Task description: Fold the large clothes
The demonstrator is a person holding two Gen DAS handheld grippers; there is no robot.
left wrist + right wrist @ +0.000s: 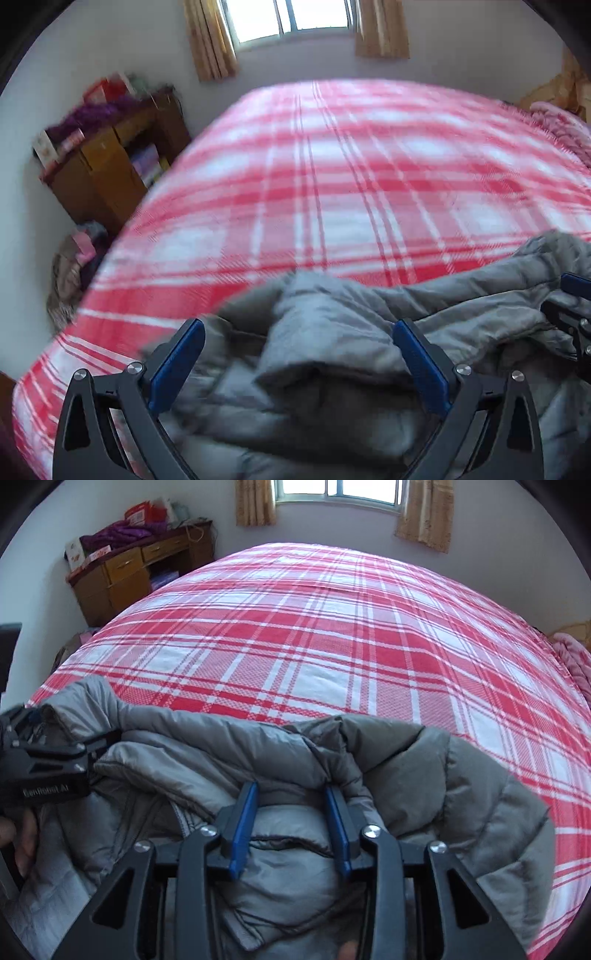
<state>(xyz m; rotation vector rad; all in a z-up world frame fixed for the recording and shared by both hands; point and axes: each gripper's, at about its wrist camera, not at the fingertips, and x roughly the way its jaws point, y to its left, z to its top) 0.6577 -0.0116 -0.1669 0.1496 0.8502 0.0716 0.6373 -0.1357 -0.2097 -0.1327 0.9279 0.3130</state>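
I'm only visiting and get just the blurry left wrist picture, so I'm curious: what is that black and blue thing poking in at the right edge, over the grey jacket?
Observer: That is the right hand-held gripper. Its own camera shows a puffy fold of the jacket between its blue pads. I cannot tell whether they pinch it.
Operator: Who holds the one I look along?
Observer: A person. Bare fingers show behind the left hand-held gripper.
Operator: Where does the jacket end?
Observer: In a rounded bulge to the right of the right gripper, on the red checked bedspread.
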